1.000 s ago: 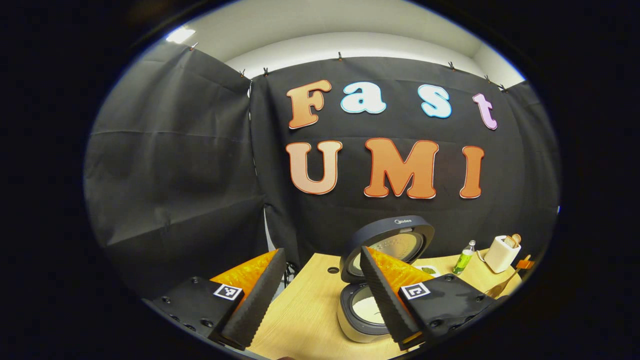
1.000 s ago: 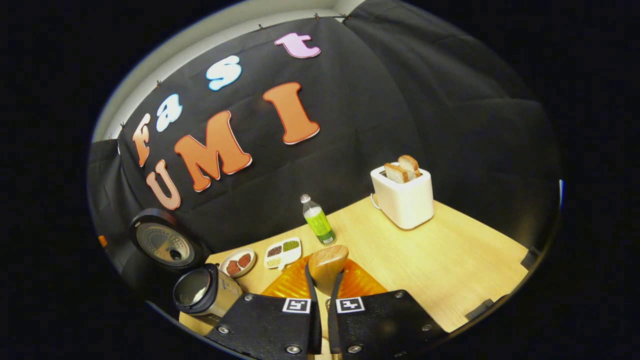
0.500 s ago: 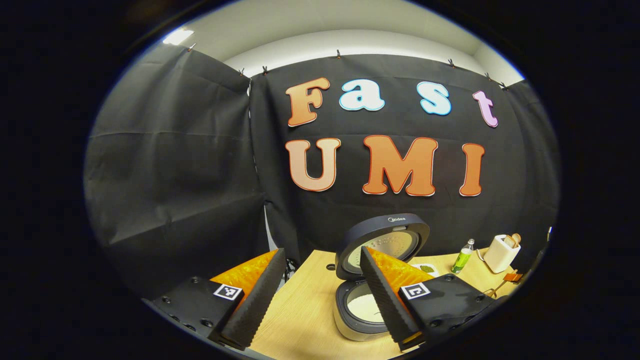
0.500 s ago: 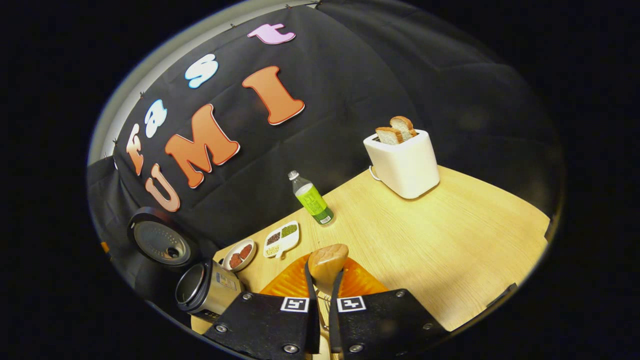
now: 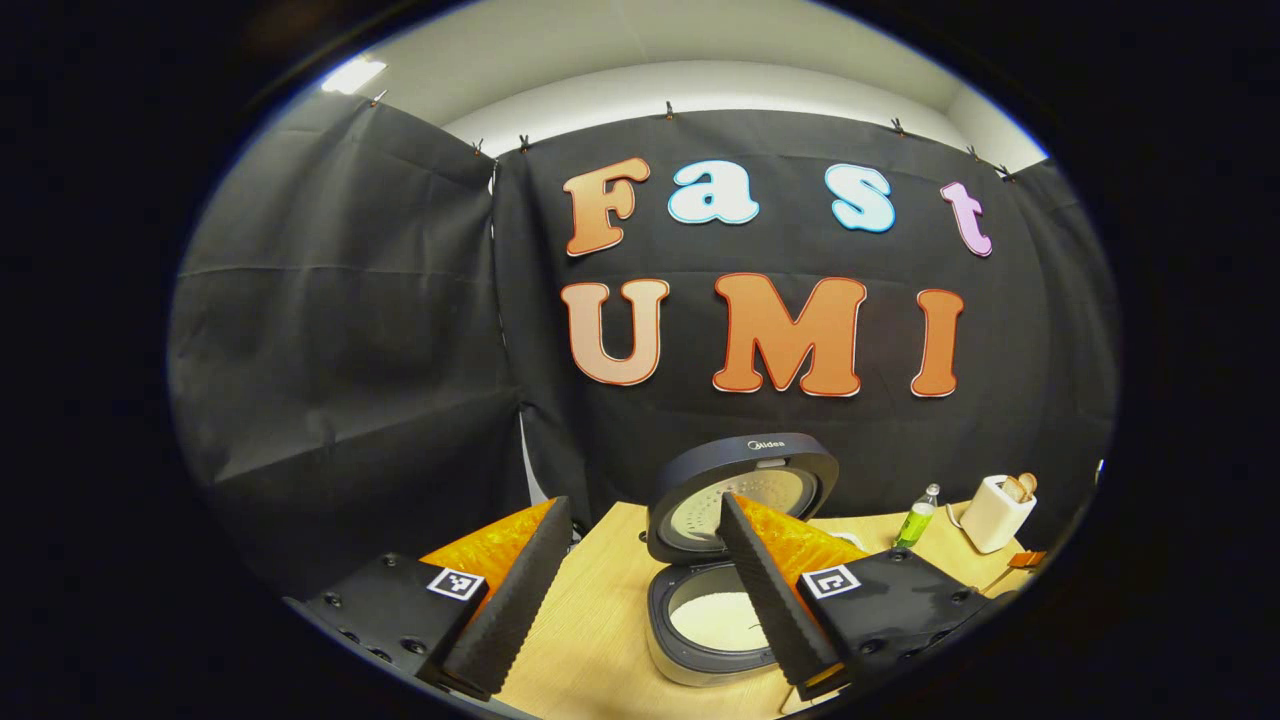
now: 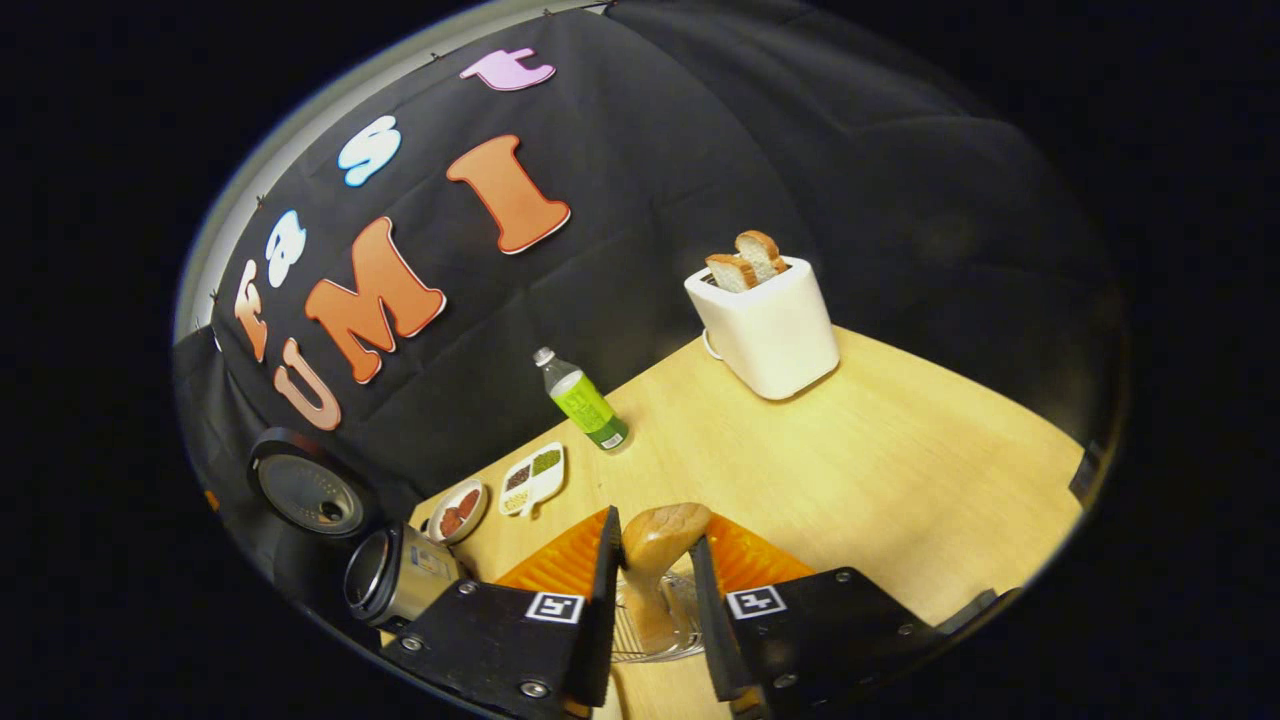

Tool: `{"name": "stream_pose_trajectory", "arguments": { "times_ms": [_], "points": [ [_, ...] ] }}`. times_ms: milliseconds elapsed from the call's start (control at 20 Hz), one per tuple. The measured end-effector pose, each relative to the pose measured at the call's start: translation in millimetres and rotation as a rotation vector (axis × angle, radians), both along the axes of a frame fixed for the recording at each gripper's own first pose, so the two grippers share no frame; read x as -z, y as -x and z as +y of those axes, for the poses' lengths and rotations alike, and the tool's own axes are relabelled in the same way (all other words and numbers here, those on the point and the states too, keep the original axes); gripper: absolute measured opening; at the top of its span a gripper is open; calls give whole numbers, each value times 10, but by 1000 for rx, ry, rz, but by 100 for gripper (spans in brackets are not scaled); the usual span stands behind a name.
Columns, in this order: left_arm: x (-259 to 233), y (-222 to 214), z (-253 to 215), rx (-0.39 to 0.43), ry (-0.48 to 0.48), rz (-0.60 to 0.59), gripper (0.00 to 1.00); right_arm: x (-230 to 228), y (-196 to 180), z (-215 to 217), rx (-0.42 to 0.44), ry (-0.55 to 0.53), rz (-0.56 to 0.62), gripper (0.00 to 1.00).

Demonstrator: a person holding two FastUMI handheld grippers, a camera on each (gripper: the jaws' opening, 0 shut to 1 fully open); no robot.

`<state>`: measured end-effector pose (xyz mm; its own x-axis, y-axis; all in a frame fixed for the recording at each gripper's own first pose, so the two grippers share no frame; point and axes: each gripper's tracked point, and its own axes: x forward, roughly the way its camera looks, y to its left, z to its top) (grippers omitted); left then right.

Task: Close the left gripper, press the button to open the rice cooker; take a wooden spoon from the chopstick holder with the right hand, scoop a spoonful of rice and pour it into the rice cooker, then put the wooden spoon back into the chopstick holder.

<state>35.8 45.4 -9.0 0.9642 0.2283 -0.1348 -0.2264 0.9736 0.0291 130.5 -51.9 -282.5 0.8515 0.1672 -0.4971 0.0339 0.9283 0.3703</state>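
Observation:
The rice cooker (image 5: pixel 715 620) stands open on the table, lid (image 5: pixel 742 490) upright, white rice in its pot. My left gripper (image 5: pixel 640 600) hovers in front of it, open, with nothing between its fingers. In the right gripper view the wooden spoon (image 6: pixel 662 535) stands bowl-up in the wire chopstick holder (image 6: pixel 645 640) below it. My right gripper (image 6: pixel 652 535) is open, its fingers spread either side of the spoon's handle. The cooker (image 6: pixel 400 585) and its lid (image 6: pixel 305 492) sit at the far left of that view.
A white toaster (image 6: pixel 765 320) with bread slices stands at the back of the wooden table (image 6: pixel 900 470). A green bottle (image 6: pixel 582 403), a divided dish (image 6: pixel 532 478) and a small bowl (image 6: pixel 458 510) lie between toaster and cooker.
The right gripper's fingers have spread apart from the spoon's handle, which they were pinching before; the wire holder now shows beneath. The cooker has drifted left in the left gripper view.

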Motion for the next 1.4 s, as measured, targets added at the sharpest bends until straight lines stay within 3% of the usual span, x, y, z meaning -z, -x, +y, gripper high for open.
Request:
{"name": "stream_pose_trajectory", "arguments": {
  "times_ms": [50,100,150,250,550,750,950,1400],
  "points": [
    [-8,8,-25,-3,-3,0,97,-43,-13,-88,11,27,4,53],
    [-8,15,-51,-5,-6,0,98,-87,-29,-170,21,62,6,61],
    [-28,22,-77,-7,-8,1,98,-161,-38,-247,31,100,5,78],
    [-64,10,-138,-9,-15,-5,98,-409,-24,-340,34,173,-8,95],
    [-283,-358,-459,18,3,-39,97,-1404,51,-363,1,340,-159,94],
    [-649,-838,-777,88,-15,-89,100,-1747,142,-286,-29,352,-212,95],
    [-883,-1411,-1066,140,40,-92,99,-1917,256,-201,-44,334,-228,95],
    [-287,-2377,-957,109,12,79,100,-2103,340,-180,-51,314,-266,95]
  ]
}}
